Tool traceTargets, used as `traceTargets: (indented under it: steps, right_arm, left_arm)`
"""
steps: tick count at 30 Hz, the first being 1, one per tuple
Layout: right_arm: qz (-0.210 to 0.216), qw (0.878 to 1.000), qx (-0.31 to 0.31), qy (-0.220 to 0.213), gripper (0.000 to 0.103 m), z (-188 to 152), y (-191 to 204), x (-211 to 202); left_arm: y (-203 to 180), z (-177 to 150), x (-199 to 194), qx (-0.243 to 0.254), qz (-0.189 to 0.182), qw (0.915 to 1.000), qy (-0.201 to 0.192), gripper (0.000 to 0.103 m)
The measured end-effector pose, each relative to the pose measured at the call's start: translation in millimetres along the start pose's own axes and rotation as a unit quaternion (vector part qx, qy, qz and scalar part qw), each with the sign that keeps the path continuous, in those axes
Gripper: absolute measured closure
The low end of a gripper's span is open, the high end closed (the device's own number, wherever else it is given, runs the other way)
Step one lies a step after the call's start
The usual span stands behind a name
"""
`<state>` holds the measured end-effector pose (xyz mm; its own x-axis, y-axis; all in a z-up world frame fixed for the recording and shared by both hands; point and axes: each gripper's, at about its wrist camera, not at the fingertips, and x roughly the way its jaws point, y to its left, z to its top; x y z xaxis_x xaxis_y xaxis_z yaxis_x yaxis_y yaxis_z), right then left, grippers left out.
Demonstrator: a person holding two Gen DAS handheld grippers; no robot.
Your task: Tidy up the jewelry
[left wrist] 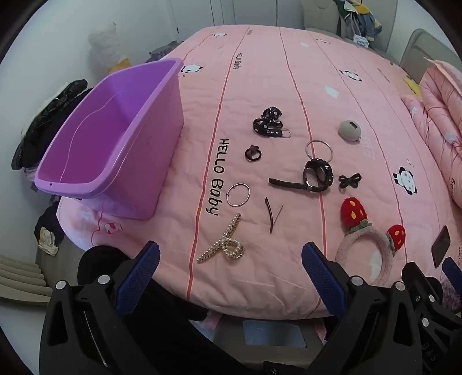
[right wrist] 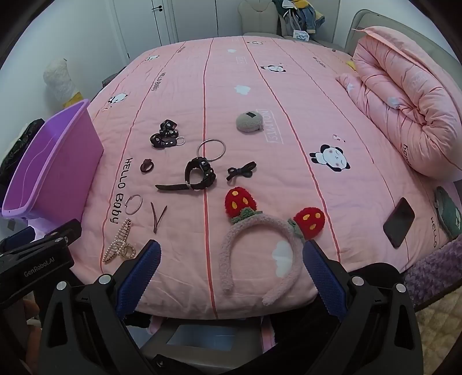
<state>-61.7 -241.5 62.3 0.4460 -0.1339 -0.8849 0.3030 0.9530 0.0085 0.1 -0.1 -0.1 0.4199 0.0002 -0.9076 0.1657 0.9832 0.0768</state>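
Observation:
Jewelry lies spread on a pink bedspread (left wrist: 260, 72). A pearl hair clip (left wrist: 223, 245) (right wrist: 119, 245) lies nearest my left gripper (left wrist: 231, 269), which is open and empty just before it. A pink strawberry headband (right wrist: 260, 245) (left wrist: 372, 239) lies between the open fingers of my right gripper (right wrist: 231, 271), which is empty. Farther off lie a black watch (left wrist: 313, 176) (right wrist: 196, 176), two silver hoops (left wrist: 238, 194) (left wrist: 319, 150), a dark hairpin (left wrist: 273, 215), black bows (left wrist: 267, 121) (left wrist: 349, 180), a small dark ring (left wrist: 253, 153) and a grey round pouch (left wrist: 350, 130). An empty purple bin (left wrist: 115, 138) (right wrist: 49, 167) stands at the left.
A rolled pink duvet (right wrist: 410, 98) lies at the right of the bed. A black phone (right wrist: 399, 217) lies near the right front edge. Clothes hang on a chair (right wrist: 297, 17) behind the bed. A purple rug (right wrist: 433, 274) is on the floor at the right.

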Motion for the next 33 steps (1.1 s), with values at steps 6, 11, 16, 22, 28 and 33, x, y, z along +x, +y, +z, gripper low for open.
traceTargets:
  steps: [6,11,16,22,28,33]
  right_arm:
    - [-0.002,1.0,-0.001,0.0,0.009,0.1,-0.5,0.2]
    - [0.0,1.0,0.0,0.0,0.009,0.1,-1.0,0.5]
    - [0.0,1.0,0.0,0.0,0.009,0.2,-1.3,0.7]
    - [0.002,1.0,0.001,0.0,0.009,0.3,-2.0,1.0]
    - [0.002,1.0,0.002,0.001,0.009,0.4,-2.5,1.2]
    - [0.002,1.0,0.002,0.001,0.009,0.3,-2.6,1.3]
  left_arm:
    - [0.2,-0.1,-0.4,0.0,0.009,1.0,-0.004,0.006]
    - [0.1,-0.1,-0.4,0.002,0.008,1.0,-0.002,0.006]
    - [-0.1,-0.1,-0.2,0.002,0.009,1.0,-0.003,0.006]
    - [0.5,-0.1,-0.4,0.002,0.009,1.0,-0.003,0.006]
    - [0.5,-0.2,-0.4,0.002,0.008,1.0,-0.003,0.006]
    - [-0.6,1.7,-0.5,0.0,0.006,1.0,-0.003,0.006]
